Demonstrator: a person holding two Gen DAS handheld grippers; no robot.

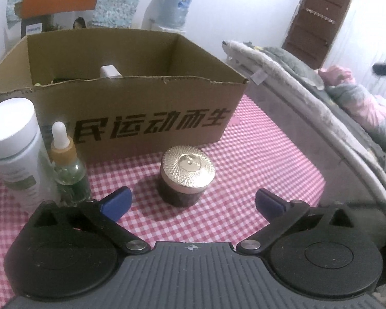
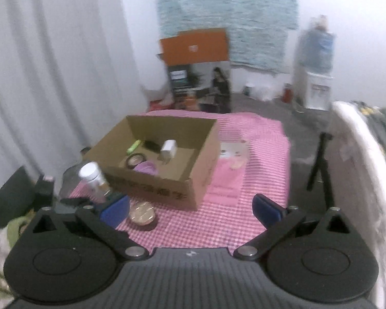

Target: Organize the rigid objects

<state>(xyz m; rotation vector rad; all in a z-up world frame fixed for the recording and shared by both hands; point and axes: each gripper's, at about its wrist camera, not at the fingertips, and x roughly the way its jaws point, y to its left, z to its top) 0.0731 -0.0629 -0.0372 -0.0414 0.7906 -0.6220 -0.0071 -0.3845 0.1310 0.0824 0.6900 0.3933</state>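
Step in hand, by judgement: between placements. Several items already lie in the cardboard box (image 2: 151,159), and three remain outside it on the gingham cloth (image 1: 257,154).

Left hand-held gripper (image 1: 191,203): jaws spread wide, nothing between the pads. The gold-lidded jar (image 1: 186,176) stands upright just ahead of it, at 12 o'clock from the jaw gap and close in front of the box's printed wall. The white bottle (image 1: 14,149) and the dropper bottle (image 1: 67,164) stand side by side at about 10 o'clock from the jar, close to each other; contact between them cannot be confirmed.

Right hand-held gripper (image 2: 191,209): jaws likewise wide apart and empty, held high above the cloth, looking down into the box. Inside are a white block (image 2: 168,149), a green stick (image 2: 134,146), a dark item, a round compact (image 2: 136,160) and a purple piece (image 2: 148,168).

Next move, by judgement: the jar is the nearest candidate. The left jaws would need to advance to straddle its body below the lid, close squarely, lift clear of the box rim and release inside.

Surface and room: the cloth appears to lie on the floor, so no worktop is present. A bed edge (image 1: 296,90) lies at 3 o'clock from the box, a water dispenser (image 2: 316,77) at 1 o'clock, a tripod (image 2: 321,164) beside the bed, curtains at 9 o'clock.
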